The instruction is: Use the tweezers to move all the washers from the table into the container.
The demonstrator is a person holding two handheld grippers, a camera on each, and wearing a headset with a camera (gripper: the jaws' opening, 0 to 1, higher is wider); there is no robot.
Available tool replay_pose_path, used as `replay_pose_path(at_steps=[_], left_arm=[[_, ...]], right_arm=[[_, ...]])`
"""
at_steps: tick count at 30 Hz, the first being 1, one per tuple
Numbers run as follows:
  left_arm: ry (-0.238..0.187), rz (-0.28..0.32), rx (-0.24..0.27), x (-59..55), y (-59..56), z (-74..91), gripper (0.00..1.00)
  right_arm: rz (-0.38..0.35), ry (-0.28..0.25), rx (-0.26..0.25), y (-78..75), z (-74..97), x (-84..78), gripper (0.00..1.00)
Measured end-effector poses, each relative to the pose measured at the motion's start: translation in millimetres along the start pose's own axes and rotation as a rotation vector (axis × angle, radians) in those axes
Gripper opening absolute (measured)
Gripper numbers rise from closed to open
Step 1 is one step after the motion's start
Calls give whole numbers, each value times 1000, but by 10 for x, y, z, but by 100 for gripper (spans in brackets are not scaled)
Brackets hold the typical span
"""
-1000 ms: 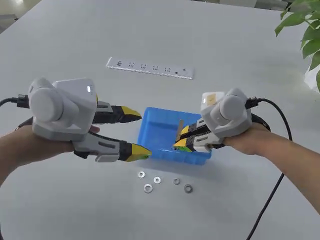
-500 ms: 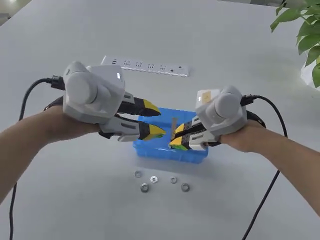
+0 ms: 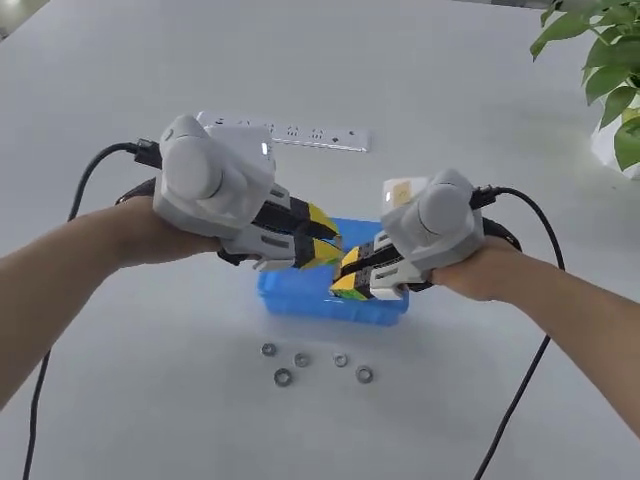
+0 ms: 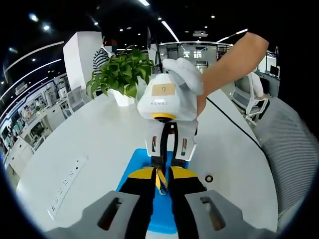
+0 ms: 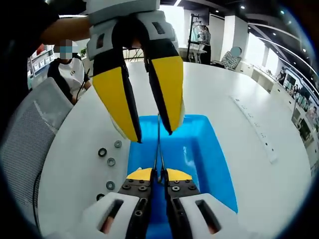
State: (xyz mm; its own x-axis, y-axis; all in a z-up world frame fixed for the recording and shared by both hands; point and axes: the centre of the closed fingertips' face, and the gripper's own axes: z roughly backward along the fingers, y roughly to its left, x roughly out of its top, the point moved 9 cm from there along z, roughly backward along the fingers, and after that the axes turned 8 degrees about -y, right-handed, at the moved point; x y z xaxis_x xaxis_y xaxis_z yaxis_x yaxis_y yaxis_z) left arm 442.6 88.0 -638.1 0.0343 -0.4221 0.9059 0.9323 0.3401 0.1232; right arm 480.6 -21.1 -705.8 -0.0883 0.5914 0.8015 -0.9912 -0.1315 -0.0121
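Note:
My right gripper (image 3: 342,283) is shut on thin metal tweezers (image 5: 158,144), held over the blue container (image 3: 300,300). The tweezers point away from it, toward my left gripper (image 3: 330,238). In the right gripper view the left gripper's yellow fingers (image 5: 169,89) stand on either side of the tweezers with a narrow gap, open and not touching them. From the left gripper view the tweezers (image 4: 160,180) run between its jaws. Several washers (image 3: 301,359) lie on the table in front of the container, and they appear beside it as washers (image 5: 111,161) in the right gripper view.
A white power strip (image 3: 285,132) lies behind the container. Green plant leaves (image 3: 600,60) hang at the far right. Black cables (image 3: 520,390) trail from both grippers. People and an office chair (image 5: 30,129) stand beyond the table's edge.
My left gripper has moved right and over the container, its jaws narrowing from wide open to either side of the tweezers. The right gripper has stayed over the container.

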Motion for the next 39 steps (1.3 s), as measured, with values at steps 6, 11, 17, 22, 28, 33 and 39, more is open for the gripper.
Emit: replay_pose_path(at_steps=[6,11,17,22,28,33,39], left_arm=[[3,-23,-19,-4,29,-40,7],[-3,-34,-36,-6,28,-51,6],[-4,-28,-63,-1,12,-58,5],[0,-24,-81,15,9,-67,5],[1,-28,-89,50,21,-66,5],[4,-28,-91,114,24,-46,5],[6,-28,-94,213,13,1,5]], right_arm=[[-1,-1,2,-5,5,-11,9],[2,3,8,-7,5,-12,9],[15,14,9,-10,2,-12,10],[11,15,12,-1,11,-18,10],[5,7,7,3,39,-2,11],[7,-1,-2,10,80,39,11],[8,-14,-15,41,148,121,11]])
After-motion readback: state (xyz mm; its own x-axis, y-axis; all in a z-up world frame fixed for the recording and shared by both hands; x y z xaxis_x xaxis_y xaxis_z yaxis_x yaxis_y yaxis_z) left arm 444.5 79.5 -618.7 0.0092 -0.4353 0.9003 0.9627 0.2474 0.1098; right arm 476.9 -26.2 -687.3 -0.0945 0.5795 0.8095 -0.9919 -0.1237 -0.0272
